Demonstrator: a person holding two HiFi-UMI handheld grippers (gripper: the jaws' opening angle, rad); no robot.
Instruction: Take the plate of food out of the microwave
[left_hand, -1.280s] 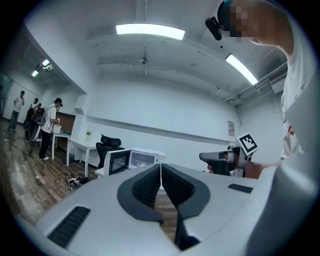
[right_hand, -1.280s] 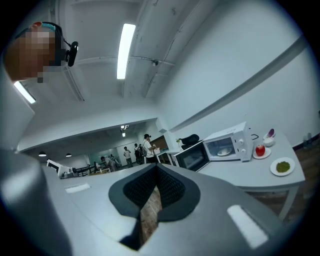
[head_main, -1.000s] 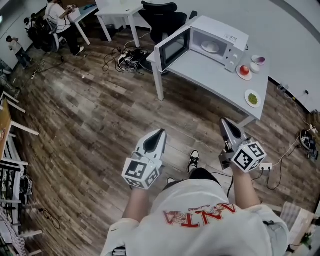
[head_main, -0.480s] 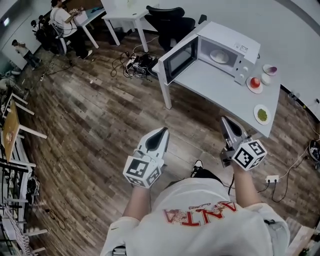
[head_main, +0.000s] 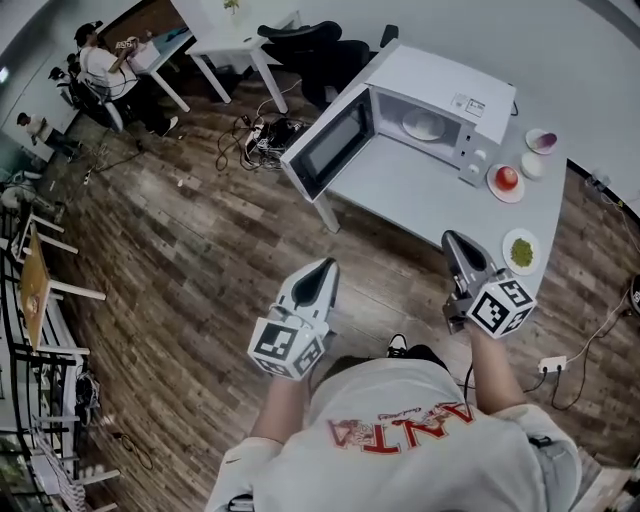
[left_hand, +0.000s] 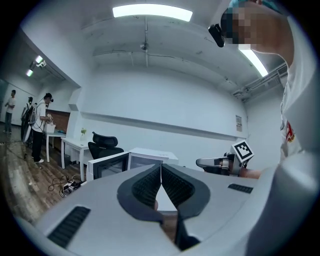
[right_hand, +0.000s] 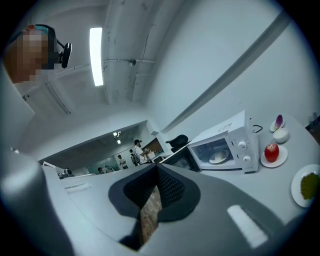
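A white microwave (head_main: 440, 95) stands on a grey table (head_main: 430, 190) with its door (head_main: 325, 143) swung wide open to the left. Inside it rests a white plate of food (head_main: 422, 124), which also shows in the right gripper view as the plate (right_hand: 219, 157). My left gripper (head_main: 325, 266) is over the wooden floor, short of the table, its jaws shut and empty. My right gripper (head_main: 452, 240) is at the table's near edge, jaws shut with nothing in them. Both are well short of the microwave.
To the microwave's right lie a plate with a red apple (head_main: 506, 179), a small white bowl (head_main: 532, 164), a purple-lined dish (head_main: 542, 140) and a plate of green food (head_main: 521, 251). A black chair (head_main: 305, 45), floor cables (head_main: 255, 135) and people (head_main: 95, 70) are behind.
The table and microwave have drawn closer in the head view as the person walked forward. Both grippers kept their shut pose in front of the body.
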